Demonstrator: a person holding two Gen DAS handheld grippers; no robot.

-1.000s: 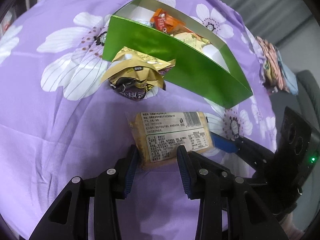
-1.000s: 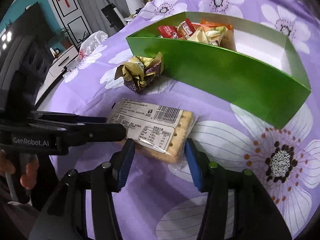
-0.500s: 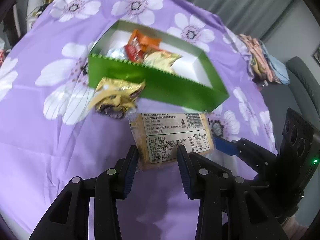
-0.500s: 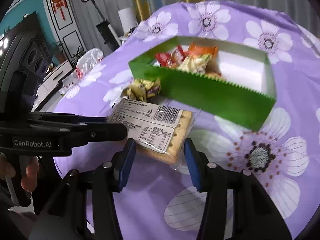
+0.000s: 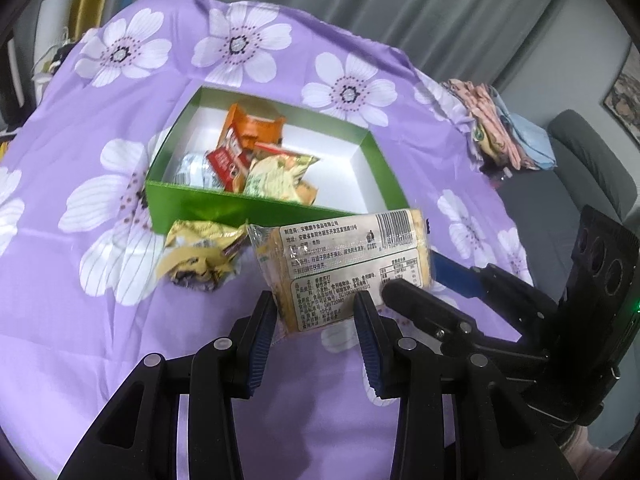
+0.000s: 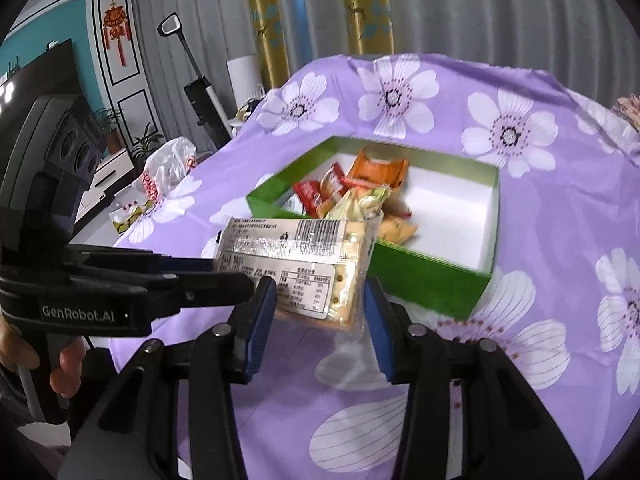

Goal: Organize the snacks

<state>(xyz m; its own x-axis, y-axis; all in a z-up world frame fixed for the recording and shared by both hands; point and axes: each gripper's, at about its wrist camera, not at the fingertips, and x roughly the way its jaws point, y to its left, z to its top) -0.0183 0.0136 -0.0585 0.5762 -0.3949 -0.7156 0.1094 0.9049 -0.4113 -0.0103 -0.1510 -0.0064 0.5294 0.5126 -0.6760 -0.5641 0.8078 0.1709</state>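
Observation:
A cracker packet [image 5: 344,256] with a white label is held in the air by both grippers, above the purple cloth and just short of the green box's near wall. My left gripper [image 5: 316,320] is shut on its near end. My right gripper [image 6: 320,312] is shut on its other end [image 6: 304,268]. The green box [image 5: 256,208] with a white inside holds several snack packs at its left half; it also shows in the right wrist view [image 6: 424,276]. A crumpled gold snack pack [image 5: 200,252] lies on the cloth by the box's near left corner.
The round table wears a purple cloth with white flowers [image 5: 100,340]. Folded cloths [image 5: 496,136] lie at its far right edge beside a grey sofa [image 5: 580,168]. A plastic bag [image 6: 160,184], a vacuum and a TV stand beyond the left edge.
Both grippers have lifted the cracker packet off the cloth and risen well above the table. The box and gold pack now look smaller and farther below.

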